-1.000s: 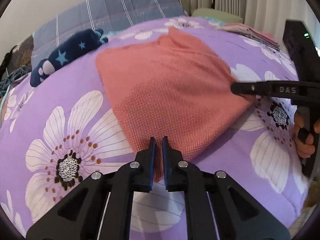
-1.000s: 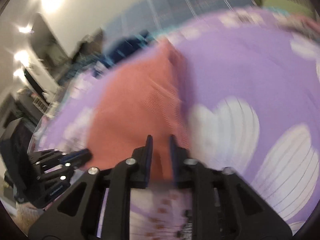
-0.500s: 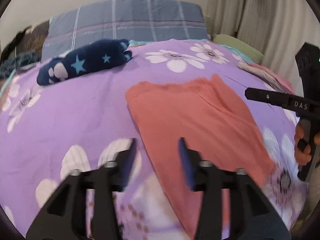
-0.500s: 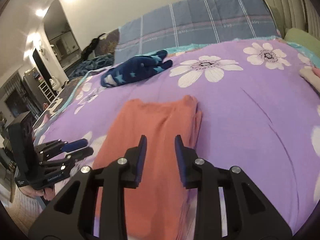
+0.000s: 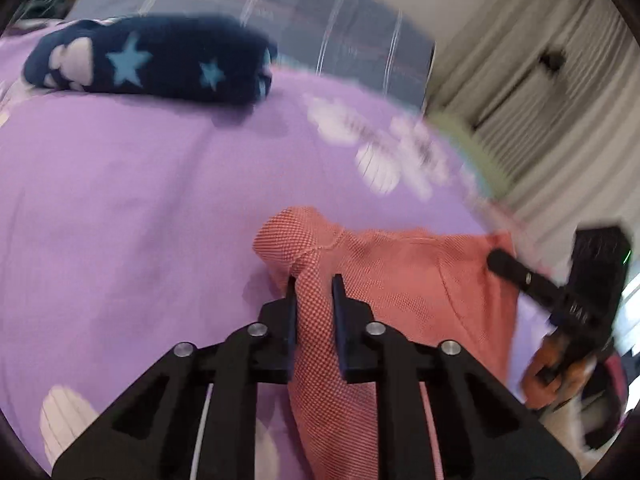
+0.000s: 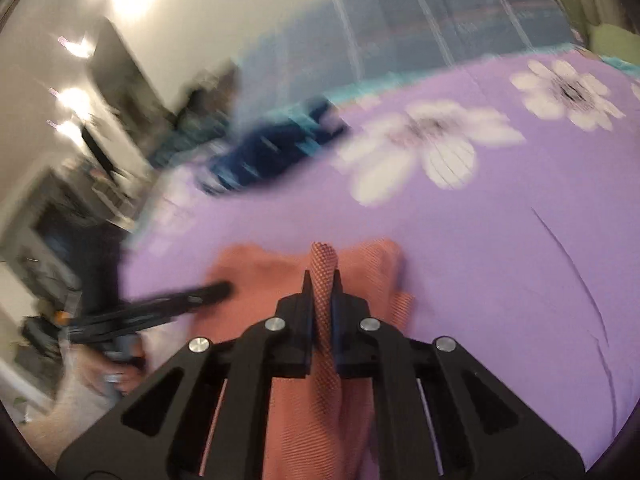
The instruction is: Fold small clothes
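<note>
A salmon-pink mesh garment (image 5: 420,292) lies folded on the purple flowered bedspread (image 5: 120,200). My left gripper (image 5: 314,284) is shut on the garment's far left edge, with cloth bunched between the fingers. My right gripper (image 6: 321,278) is shut on the far right edge of the same garment (image 6: 260,276). Each gripper shows in the other's view: the right one (image 5: 500,260) at the garment's right corner, the left one (image 6: 220,290) on its left side. Both views are blurred by motion.
A dark blue plush item with stars (image 5: 148,64) lies at the back of the bed, in front of a grey plaid pillow (image 5: 320,20). Curtains (image 5: 560,100) hang at the right. Furniture (image 6: 60,220) stands beyond the bed's left side.
Both grippers let go of the near edge, opened, moved forward over the garment, and have now closed on its far edge, left and right.
</note>
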`<state>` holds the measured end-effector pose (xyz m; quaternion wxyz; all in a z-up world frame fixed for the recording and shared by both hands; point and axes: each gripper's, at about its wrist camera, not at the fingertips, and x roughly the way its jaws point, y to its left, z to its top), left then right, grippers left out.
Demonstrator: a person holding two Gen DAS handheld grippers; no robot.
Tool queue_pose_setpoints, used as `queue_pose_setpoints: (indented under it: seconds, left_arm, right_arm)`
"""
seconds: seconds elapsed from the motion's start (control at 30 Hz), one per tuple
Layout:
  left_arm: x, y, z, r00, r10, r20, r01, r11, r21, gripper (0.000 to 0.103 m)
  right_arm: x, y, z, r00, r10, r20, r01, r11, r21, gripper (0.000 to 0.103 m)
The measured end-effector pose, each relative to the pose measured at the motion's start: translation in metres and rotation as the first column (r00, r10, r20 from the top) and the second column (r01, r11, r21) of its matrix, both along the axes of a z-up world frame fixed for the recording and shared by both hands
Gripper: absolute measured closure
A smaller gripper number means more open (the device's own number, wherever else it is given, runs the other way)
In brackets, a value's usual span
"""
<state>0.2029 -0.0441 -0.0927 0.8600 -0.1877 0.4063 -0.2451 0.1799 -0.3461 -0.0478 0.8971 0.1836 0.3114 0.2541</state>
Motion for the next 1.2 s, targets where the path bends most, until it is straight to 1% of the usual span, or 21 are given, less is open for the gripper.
queue_pose_setpoints:
  seconds: [0.07, 0.1, 0.13, 0.17, 0.2, 0.23, 0.27, 0.3, 0.4, 0.47, 0.53, 0.6, 0.67, 0.7, 0.73, 0.77, 0.87, 0.97, 1.07, 1.17, 1.2]
  left_arm:
    - [-0.011, 0.002, 0.008, 0.999, 0.000, 0.053, 0.000, 1.000, 0.001, 0.088]
    - [-0.012, 0.000, 0.008, 0.998, -0.004, 0.068, 0.002, 1.000, 0.030, 0.086]
    - [-0.009, -0.004, 0.004, 0.997, 0.003, 0.071, -0.008, 0.997, 0.083, 0.084]
    - [-0.007, -0.007, -0.001, 0.998, 0.012, 0.067, -0.020, 0.992, 0.125, 0.080]
    - [-0.004, -0.008, -0.009, 0.998, 0.038, 0.057, -0.048, 0.983, 0.175, 0.072]
    - [-0.005, -0.006, -0.013, 0.997, 0.053, 0.055, -0.062, 0.982, 0.181, 0.068]
    - [-0.007, -0.001, -0.013, 0.996, 0.063, 0.059, -0.072, 0.982, 0.175, 0.060]
    - [-0.012, 0.002, -0.008, 0.995, 0.074, 0.073, -0.085, 0.981, 0.175, 0.057]
    - [-0.028, -0.001, 0.014, 0.989, 0.050, 0.142, -0.081, 0.973, 0.217, 0.056]
    - [-0.047, -0.006, 0.029, 0.984, -0.016, 0.177, -0.025, 0.974, 0.227, 0.056]
    - [-0.072, -0.017, 0.032, 0.978, -0.110, 0.177, 0.065, 0.969, 0.239, 0.056]
    - [-0.084, -0.033, 0.019, 0.974, -0.187, 0.127, 0.149, 0.953, 0.264, 0.056]
    - [-0.093, -0.048, -0.005, 0.975, -0.211, 0.066, 0.176, 0.921, 0.347, 0.055]
    - [-0.100, -0.053, -0.013, 0.973, -0.205, 0.104, 0.150, 0.909, 0.390, 0.054]
    - [-0.106, -0.057, -0.012, 0.969, -0.209, 0.133, 0.135, 0.896, 0.424, 0.054]
    - [-0.107, -0.060, -0.008, 0.971, -0.200, 0.130, 0.124, 0.888, 0.442, 0.054]
    - [-0.108, -0.061, -0.004, 0.982, -0.155, 0.103, 0.095, 0.893, 0.440, 0.053]
    - [-0.125, -0.061, 0.003, 0.978, -0.163, 0.129, 0.083, 0.875, 0.477, 0.052]
    - [-0.144, -0.060, 0.008, 0.973, -0.188, 0.137, 0.100, 0.870, 0.482, 0.052]
    - [-0.159, -0.057, 0.006, 0.973, -0.190, 0.134, 0.098, 0.858, 0.504, 0.052]
    - [-0.165, -0.056, 0.004, 0.973, -0.188, 0.130, 0.100, 0.860, 0.500, 0.047]
  right_arm:
    - [-0.004, -0.006, 0.004, 0.999, -0.006, 0.045, 0.006, 1.000, 0.000, 0.094]
    - [0.002, -0.006, -0.003, 0.999, -0.039, 0.026, 0.040, 0.998, -0.050, 0.089]
    - [0.013, -0.005, -0.017, 0.996, -0.091, -0.024, 0.086, 0.986, -0.141, 0.087]
    - [0.022, -0.005, -0.032, 0.985, -0.152, -0.078, 0.132, 0.967, -0.217, 0.082]
    - [0.027, -0.007, -0.041, 0.977, -0.182, -0.113, 0.151, 0.959, -0.240, 0.078]
    - [0.028, -0.011, -0.047, 0.973, -0.185, -0.136, 0.152, 0.964, -0.219, 0.078]
    - [0.022, -0.017, -0.046, 0.974, -0.191, -0.123, 0.167, 0.969, -0.181, 0.078]
    - [0.017, -0.020, -0.041, 0.974, -0.203, -0.104, 0.183, 0.967, -0.176, 0.078]
    - [-0.008, -0.015, -0.017, 0.981, -0.189, -0.030, 0.180, 0.963, -0.202, 0.078]
    - [-0.029, -0.003, -0.006, 0.995, -0.098, -0.010, 0.095, 0.976, -0.194, 0.083]
    - [-0.050, 0.014, -0.002, 1.000, 0.005, 0.001, -0.005, 0.982, -0.190, 0.084]
    - [-0.067, 0.035, -0.014, 0.998, 0.059, -0.036, -0.066, 0.966, -0.251, 0.085]
    - [-0.066, 0.049, -0.038, 0.995, 0.009, -0.099, -0.046, 0.925, -0.378, 0.087]
    - [-0.065, 0.052, -0.050, 0.994, -0.021, -0.105, -0.025, 0.908, -0.419, 0.088]
    - [-0.066, 0.053, -0.053, 0.995, -0.037, -0.092, -0.005, 0.905, -0.425, 0.088]
    - [-0.068, 0.056, -0.049, 0.994, -0.051, -0.093, 0.005, 0.901, -0.435, 0.088]
    - [-0.075, 0.061, -0.040, 0.989, -0.108, -0.106, 0.049, 0.892, -0.449, 0.081]
    - [-0.096, 0.064, -0.030, 0.991, -0.114, -0.066, 0.070, 0.881, -0.467, 0.066]
    - [-0.121, 0.061, -0.023, 0.993, -0.113, -0.022, 0.088, 0.867, -0.490, 0.065]
    - [-0.144, 0.055, -0.024, 0.994, -0.098, -0.051, 0.066, 0.897, -0.438, 0.065]
    - [-0.150, 0.054, -0.027, 0.993, -0.098, -0.060, 0.062, 0.898, -0.436, 0.065]
